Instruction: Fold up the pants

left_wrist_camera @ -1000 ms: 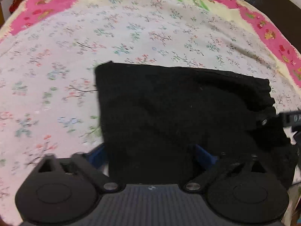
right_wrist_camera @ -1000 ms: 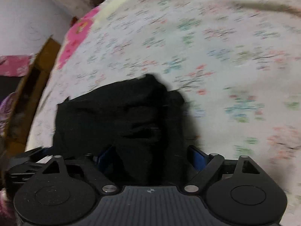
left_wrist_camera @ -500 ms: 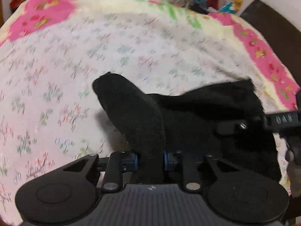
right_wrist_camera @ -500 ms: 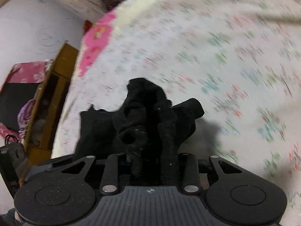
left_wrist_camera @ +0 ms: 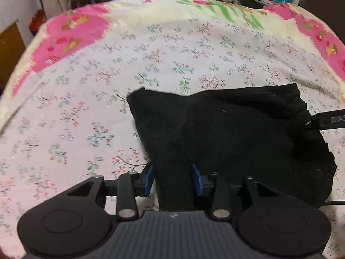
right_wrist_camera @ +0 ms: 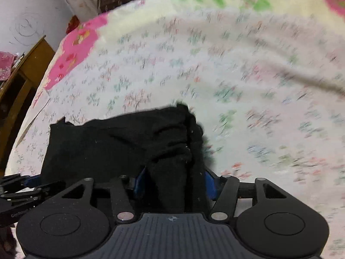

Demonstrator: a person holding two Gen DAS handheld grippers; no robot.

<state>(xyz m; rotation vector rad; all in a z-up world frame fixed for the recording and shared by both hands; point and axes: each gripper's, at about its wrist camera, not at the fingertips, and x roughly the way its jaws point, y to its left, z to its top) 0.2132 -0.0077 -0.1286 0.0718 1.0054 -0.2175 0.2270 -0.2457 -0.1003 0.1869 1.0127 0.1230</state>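
While the black pants [left_wrist_camera: 232, 133] lie folded on the flowered bedsheet [left_wrist_camera: 90, 112], their long axis runs from about 9 o'clock to 3 o'clock in the left wrist view, with one square corner toward 10 o'clock and the gathered, wrinkled end toward 3 o'clock. The near edge of the cloth is lifted toward both cameras. The left gripper [left_wrist_camera: 173, 180] has a strip of this black cloth between its blue pads [left_wrist_camera: 148, 179]; the jaws are about half apart and are opening, and a narrow gap shows on each side of the strip, so the pads do not seem to press it. The right gripper [right_wrist_camera: 173, 182] has a thicker, bunched fold of the pants [right_wrist_camera: 120, 142] between its blue pads [right_wrist_camera: 209, 185]; its jaws are also opening, but the cloth fills the space and hides the pad faces, so I cannot tell whether they still press. In the right wrist view the pants stretch away toward 9 o'clock, and the picture is blurred on the sheet. The sheet has pink patches [left_wrist_camera: 69, 36] near its far corners. A wooden cabinet [right_wrist_camera: 23, 79] stands at 9 o'clock beside the bed. On the black gripper body at 8 o'clock in the right wrist view there is small white writing that starts with "Gen"; the rest is too small to read.
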